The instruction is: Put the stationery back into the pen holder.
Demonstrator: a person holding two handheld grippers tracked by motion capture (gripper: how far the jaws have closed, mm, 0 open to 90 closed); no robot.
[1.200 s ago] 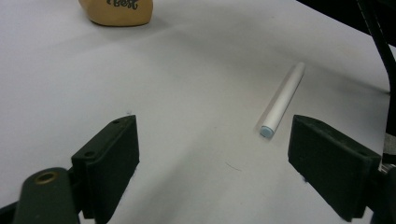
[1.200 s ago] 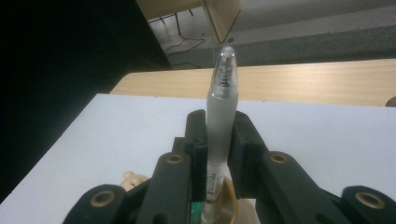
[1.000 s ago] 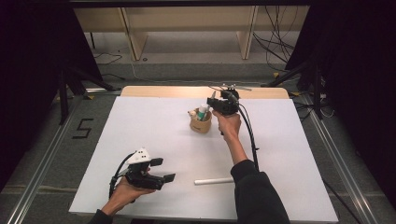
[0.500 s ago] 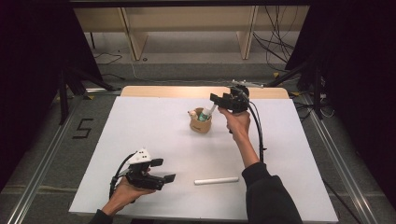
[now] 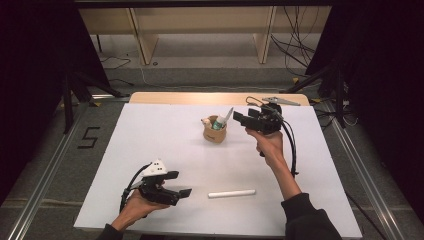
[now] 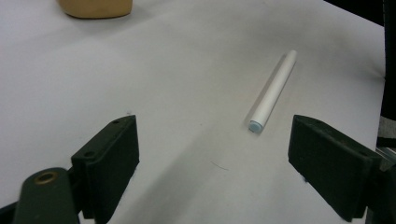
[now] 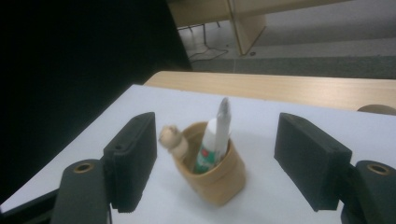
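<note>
A tan cup (image 5: 214, 132) with a small figure on its rim stands at the table's middle back. In it are a grey pen (image 5: 228, 116) and a white tube with a green label (image 7: 208, 149). My right gripper (image 5: 240, 119) hovers just right of the cup, apart from it. Its jaws have just been opening and stand open with nothing between them; in the right gripper view they frame the cup (image 7: 215, 179) from a distance. A white stick (image 5: 231, 193) lies near the front edge. My left gripper (image 5: 181, 183) rests open to its left, with the stick (image 6: 273, 91) ahead of the jaws.
A white sheet (image 5: 165, 135) covers the table, with a wooden strip (image 5: 200, 98) bare at the back. Beyond it is floor with shelf legs and cables. A cable trails from the right gripper along the forearm.
My right gripper has drawn back to the right from above the cup and its jaws have opened. The pen now stands in the cup. The left gripper has stayed put.
</note>
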